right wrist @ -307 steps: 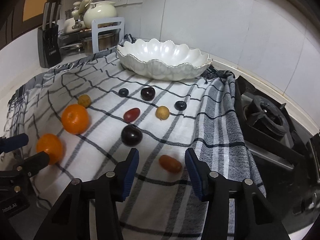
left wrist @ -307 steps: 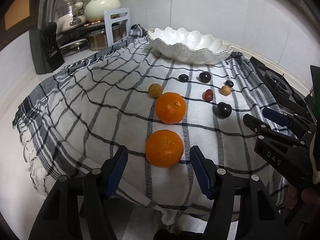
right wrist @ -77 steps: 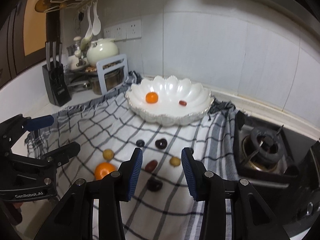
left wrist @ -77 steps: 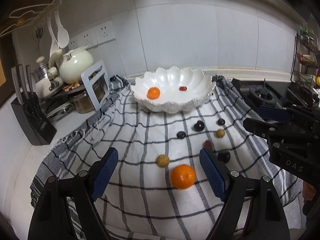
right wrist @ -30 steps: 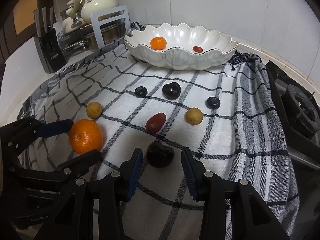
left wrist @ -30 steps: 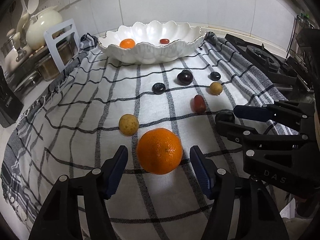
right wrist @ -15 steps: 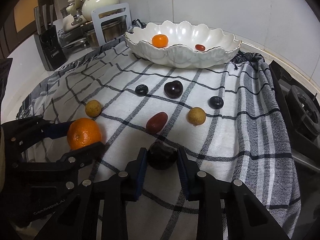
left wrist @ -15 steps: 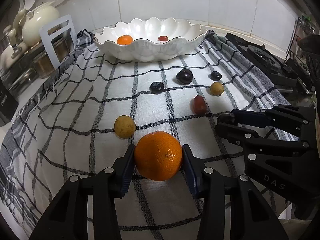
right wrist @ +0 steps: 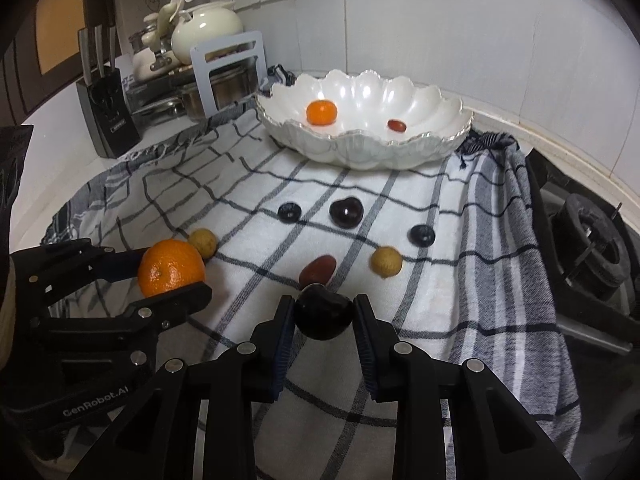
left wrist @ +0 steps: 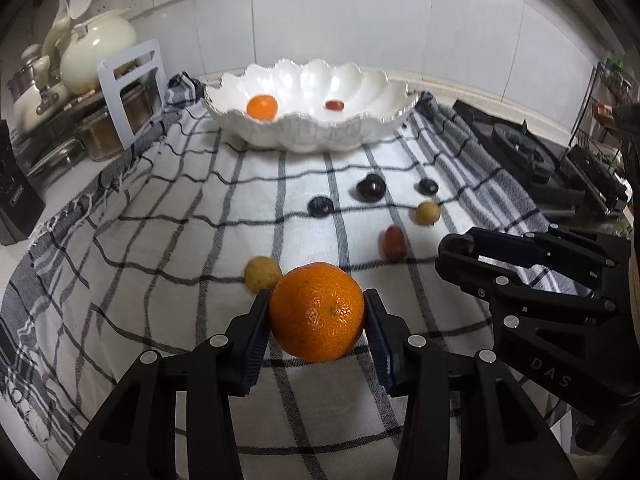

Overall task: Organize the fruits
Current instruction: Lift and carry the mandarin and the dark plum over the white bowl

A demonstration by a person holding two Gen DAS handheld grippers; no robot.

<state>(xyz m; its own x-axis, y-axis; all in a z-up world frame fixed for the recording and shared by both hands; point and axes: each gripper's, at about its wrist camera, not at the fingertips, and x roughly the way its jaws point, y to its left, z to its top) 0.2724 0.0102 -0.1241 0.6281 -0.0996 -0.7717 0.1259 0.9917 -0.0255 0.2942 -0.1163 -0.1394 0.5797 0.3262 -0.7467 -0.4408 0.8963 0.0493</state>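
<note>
While loose fruit lies mid-worktop, left tool (left wrist: 317,322) clamps orange (left wrist: 317,312), right tool (right wrist: 323,322) clamps dark plum (right wrist: 323,317); both lifted, likely for white bowl (right wrist: 360,148) at rear edge.

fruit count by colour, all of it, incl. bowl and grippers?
Orange: 2, one held by the left gripper, one in the bowl.
Dark, near-black: 4, one held by the right gripper, three on the cloth.
Red: 2, one in the bowl, one on the cloth.
Yellow-tan: 2, both on the cloth.
Total: 10.
</note>
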